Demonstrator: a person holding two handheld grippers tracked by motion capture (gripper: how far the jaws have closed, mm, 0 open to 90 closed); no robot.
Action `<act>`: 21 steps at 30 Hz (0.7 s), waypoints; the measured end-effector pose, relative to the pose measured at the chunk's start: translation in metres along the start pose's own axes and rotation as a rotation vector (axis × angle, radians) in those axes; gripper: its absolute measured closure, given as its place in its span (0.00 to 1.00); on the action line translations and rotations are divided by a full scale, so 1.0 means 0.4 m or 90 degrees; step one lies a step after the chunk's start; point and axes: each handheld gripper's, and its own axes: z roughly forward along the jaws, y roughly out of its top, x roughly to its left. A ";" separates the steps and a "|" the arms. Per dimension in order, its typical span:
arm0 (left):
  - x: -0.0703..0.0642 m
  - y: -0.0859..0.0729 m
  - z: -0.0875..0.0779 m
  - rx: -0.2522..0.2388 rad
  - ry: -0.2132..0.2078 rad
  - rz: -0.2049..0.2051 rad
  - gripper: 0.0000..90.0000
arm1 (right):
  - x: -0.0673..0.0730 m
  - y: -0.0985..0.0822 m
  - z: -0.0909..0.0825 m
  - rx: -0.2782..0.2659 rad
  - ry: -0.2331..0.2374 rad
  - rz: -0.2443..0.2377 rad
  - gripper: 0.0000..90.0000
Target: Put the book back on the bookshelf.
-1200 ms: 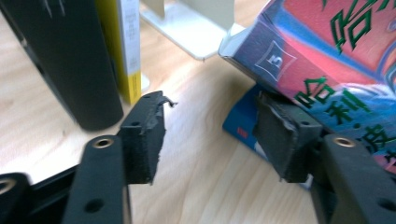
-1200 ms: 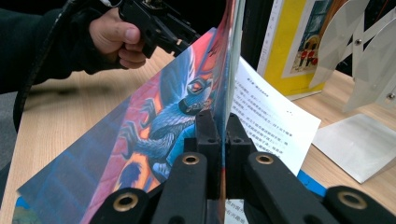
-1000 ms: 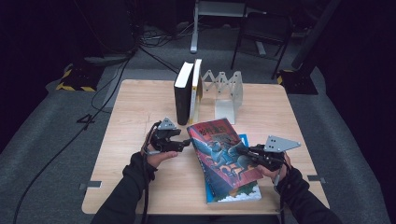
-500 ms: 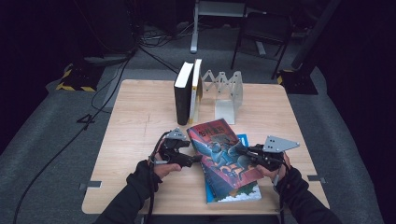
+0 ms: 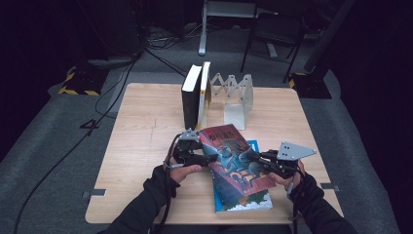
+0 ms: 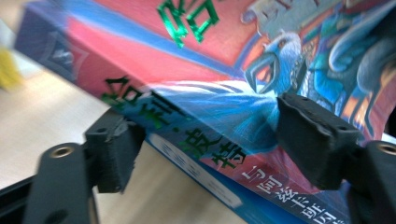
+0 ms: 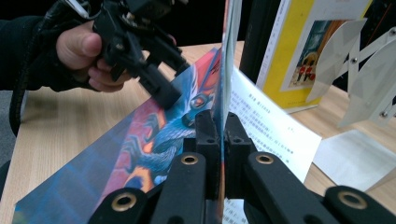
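In the high view, the left gripper [image 5: 207, 158] sits at the spine edge of the red-covered book [image 5: 234, 158], which lies tilted across a blue book [image 5: 243, 200] on the wooden table [image 5: 146, 136]. The right gripper [image 5: 258, 158] meets the same red-covered book from its opposite edge, so the book lies between the 2 grippers. Beyond both grippers, 2 upright books [image 5: 197, 95] stand against a grey folding bookend [image 5: 236, 97], well apart from the hands.

In the left gripper view, the left gripper [image 6: 201, 140] straddles the spine corner of the red-covered book [image 6: 196, 70]. Its jaws have just been closing, with the book between them. The right-hand pad [image 6: 317, 135] lies on the cover picture, and the left-hand pad [image 6: 114, 154] sits under the spine; whether it presses on the book is not clear, so a firm grip cannot be told. The blue book [image 6: 210, 182] shows just below the spine, near the jaws.

In the right gripper view, the right gripper [image 7: 220, 135] is clamped on the front cover of the red-covered book [image 7: 154, 135], which stands on edge between the 2 pads. A printed page [image 7: 266, 126] lies open to the right of the jaws. Ahead and to the left, the left gripper [image 7: 163, 95] touches the cover. The yellow-backed upright book [image 7: 308, 51] and the bookend [image 7: 364, 74] stand farther ahead on the right.
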 end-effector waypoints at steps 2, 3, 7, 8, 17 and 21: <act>-0.007 0.016 -0.016 -0.016 0.011 0.025 0.34 | 0.000 0.005 -0.004 -0.010 -0.001 -0.001 0.97; -0.010 0.025 -0.027 -0.026 0.012 0.031 0.36 | 0.000 0.007 -0.007 -0.014 0.002 -0.002 0.97; -0.028 0.060 -0.055 -0.067 0.023 0.076 0.50 | 0.003 0.014 -0.017 -0.022 0.003 -0.012 0.95; -0.036 0.070 -0.061 -0.072 0.029 0.091 0.53 | 0.004 0.015 -0.018 -0.022 0.004 -0.016 0.94; -0.098 0.108 -0.099 -0.147 0.068 0.190 0.67 | -0.001 0.009 -0.034 -0.039 -0.003 -0.017 0.91; -0.112 0.097 -0.115 -0.157 0.057 0.212 0.68 | 0.000 0.003 -0.036 -0.036 0.004 -0.019 0.90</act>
